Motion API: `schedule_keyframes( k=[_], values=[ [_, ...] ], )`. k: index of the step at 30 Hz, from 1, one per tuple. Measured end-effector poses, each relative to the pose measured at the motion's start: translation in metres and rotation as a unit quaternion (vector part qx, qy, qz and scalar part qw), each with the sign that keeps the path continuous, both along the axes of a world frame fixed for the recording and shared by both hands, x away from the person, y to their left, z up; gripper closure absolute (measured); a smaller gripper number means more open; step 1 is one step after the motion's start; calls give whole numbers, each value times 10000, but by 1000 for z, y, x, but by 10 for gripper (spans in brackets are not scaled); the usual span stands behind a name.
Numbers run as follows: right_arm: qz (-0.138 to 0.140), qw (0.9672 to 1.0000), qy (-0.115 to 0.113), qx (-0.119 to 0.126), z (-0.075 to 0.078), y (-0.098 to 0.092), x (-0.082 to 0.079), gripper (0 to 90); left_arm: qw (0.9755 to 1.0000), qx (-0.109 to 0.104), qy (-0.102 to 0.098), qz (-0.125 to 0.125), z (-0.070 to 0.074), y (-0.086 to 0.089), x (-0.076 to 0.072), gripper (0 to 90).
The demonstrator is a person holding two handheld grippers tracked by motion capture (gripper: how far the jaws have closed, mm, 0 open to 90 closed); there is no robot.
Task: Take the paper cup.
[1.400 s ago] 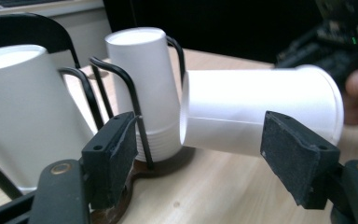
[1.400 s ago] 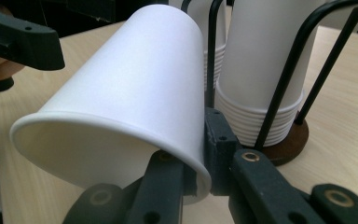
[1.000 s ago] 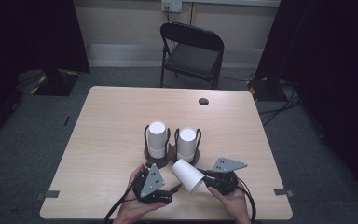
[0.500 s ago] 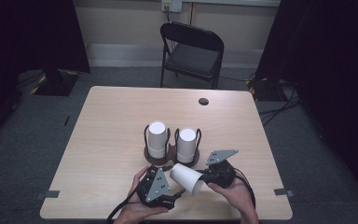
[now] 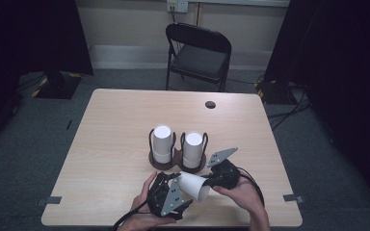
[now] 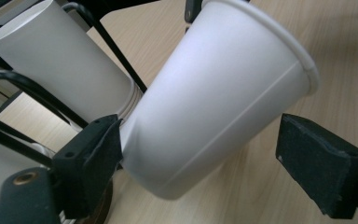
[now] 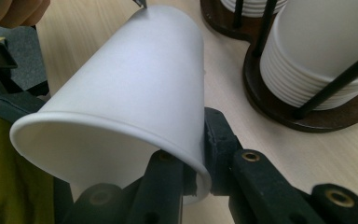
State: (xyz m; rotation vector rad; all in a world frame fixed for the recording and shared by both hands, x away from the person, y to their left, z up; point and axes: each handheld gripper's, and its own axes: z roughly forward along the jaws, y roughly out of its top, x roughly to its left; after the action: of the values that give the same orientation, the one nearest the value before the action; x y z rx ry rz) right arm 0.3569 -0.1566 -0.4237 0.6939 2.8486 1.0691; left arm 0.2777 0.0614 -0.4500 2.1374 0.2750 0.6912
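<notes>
A single white paper cup (image 5: 192, 185) lies tilted just above the table, near its front edge. My right gripper (image 5: 209, 184) is shut on the cup's rim (image 7: 121, 126), one jaw inside and one outside. My left gripper (image 5: 180, 182) is open around the cup's narrow end (image 6: 214, 116). Its left pad (image 6: 95, 149) touches the cup wall and its right pad (image 6: 317, 158) stands apart. Just behind stand two stacks of white cups (image 5: 163, 143) (image 5: 193, 149), upside down in black wire holders on a dark wooden base (image 5: 173, 163).
The nearer stack and its base (image 7: 307, 70) sit close to the right of the held cup. A cable hole (image 5: 210, 104) marks the far side of the table. A black folding chair (image 5: 197, 53) stands beyond it.
The held cup has drifted slightly toward the front edge and the left gripper. The right gripper has shifted a little left with it, and the left gripper's jaws have come around the cup.
</notes>
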Motion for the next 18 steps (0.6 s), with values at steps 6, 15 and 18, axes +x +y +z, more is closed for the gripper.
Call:
schedule_keyframes(
  k=[6,15,18],
  values=[
    [22,10000,45,-80,3,3,2,855,9993,299,-226,-82,0,-8,0,124],
    [82,9998,122,-93,5,8,4,860,9961,678,-548,-145,-2,-24,-3,137],
    [118,9998,138,-88,6,12,3,863,9953,710,-647,-140,-3,-29,-4,157]
  ],
)
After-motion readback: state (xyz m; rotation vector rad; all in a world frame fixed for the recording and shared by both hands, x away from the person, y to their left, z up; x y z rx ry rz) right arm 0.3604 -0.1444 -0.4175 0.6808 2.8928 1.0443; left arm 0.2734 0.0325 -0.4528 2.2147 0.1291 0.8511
